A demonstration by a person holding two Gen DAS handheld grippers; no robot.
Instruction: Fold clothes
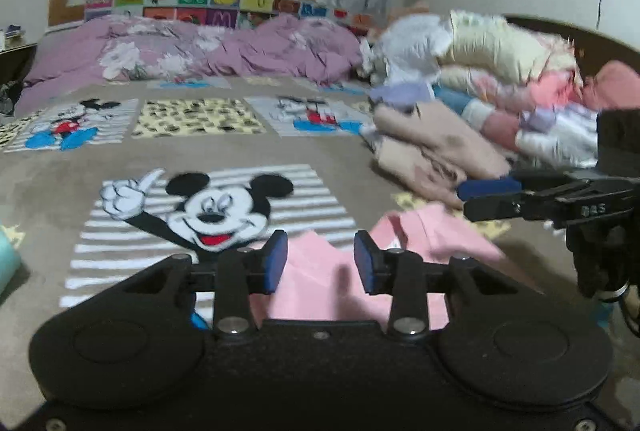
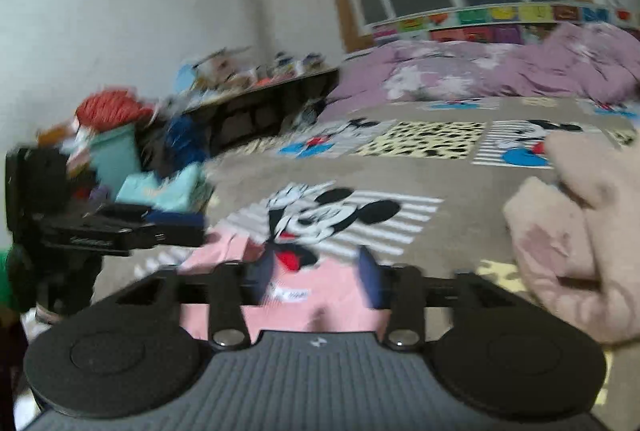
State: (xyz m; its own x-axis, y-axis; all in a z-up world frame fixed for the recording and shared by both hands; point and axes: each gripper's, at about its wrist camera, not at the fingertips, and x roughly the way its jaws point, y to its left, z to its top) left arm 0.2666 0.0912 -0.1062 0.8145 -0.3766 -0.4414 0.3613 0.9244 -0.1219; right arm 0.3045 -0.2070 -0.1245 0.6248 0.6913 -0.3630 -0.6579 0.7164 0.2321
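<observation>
A pink garment (image 1: 320, 283) lies on the brown Mickey Mouse blanket (image 1: 280, 151), right under both grippers. My left gripper (image 1: 321, 262) is open just above its near part, nothing between the blue pads. My right gripper (image 2: 314, 277) is open too, hovering over the garment's collar and white label (image 2: 292, 295). In the left wrist view the right gripper (image 1: 492, 197) shows from the side at the right, above the pink garment's far edge. In the right wrist view the left gripper (image 2: 160, 227) shows at the left.
A pile of folded clothes (image 1: 480, 103) stands at the right of the bed, its beige item (image 2: 580, 231) close to my right gripper. A purple duvet (image 1: 200, 51) lies at the far end. Teal and red items (image 2: 120, 151) crowd the left side.
</observation>
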